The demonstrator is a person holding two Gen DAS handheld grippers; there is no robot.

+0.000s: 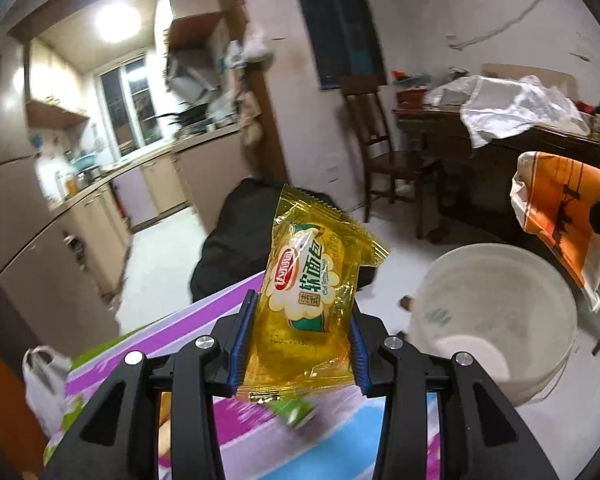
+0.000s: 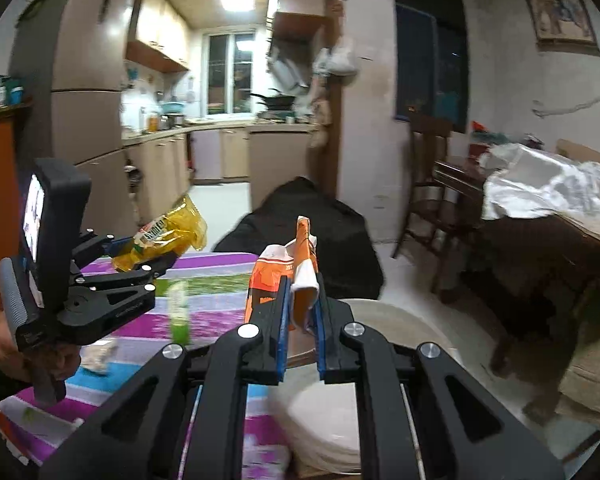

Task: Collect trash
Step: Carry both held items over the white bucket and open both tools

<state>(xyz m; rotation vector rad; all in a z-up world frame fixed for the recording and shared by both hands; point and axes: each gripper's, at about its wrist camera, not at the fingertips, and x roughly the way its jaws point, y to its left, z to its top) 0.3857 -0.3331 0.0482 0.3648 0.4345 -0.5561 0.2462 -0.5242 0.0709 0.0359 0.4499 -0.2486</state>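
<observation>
My left gripper [image 1: 302, 312] is shut on a yellow bread wrapper [image 1: 312, 280] and holds it upright above the striped table edge; the gripper and wrapper [image 2: 168, 236] also show at the left of the right wrist view. My right gripper [image 2: 302, 292] is shut on an orange and white wrapper [image 2: 296, 272], also seen at the right of the left wrist view [image 1: 560, 208]. A white bucket [image 1: 496, 320] stands on the floor beyond the table, below and right of the left gripper, and below the right gripper [image 2: 384, 320].
The table has a purple, green and blue striped cloth [image 2: 216, 308] with a green item [image 2: 178, 312] on it. A black bag [image 2: 320, 236] lies on the floor behind. A dark cluttered table [image 2: 540, 232] and wooden chair [image 2: 428, 184] stand right.
</observation>
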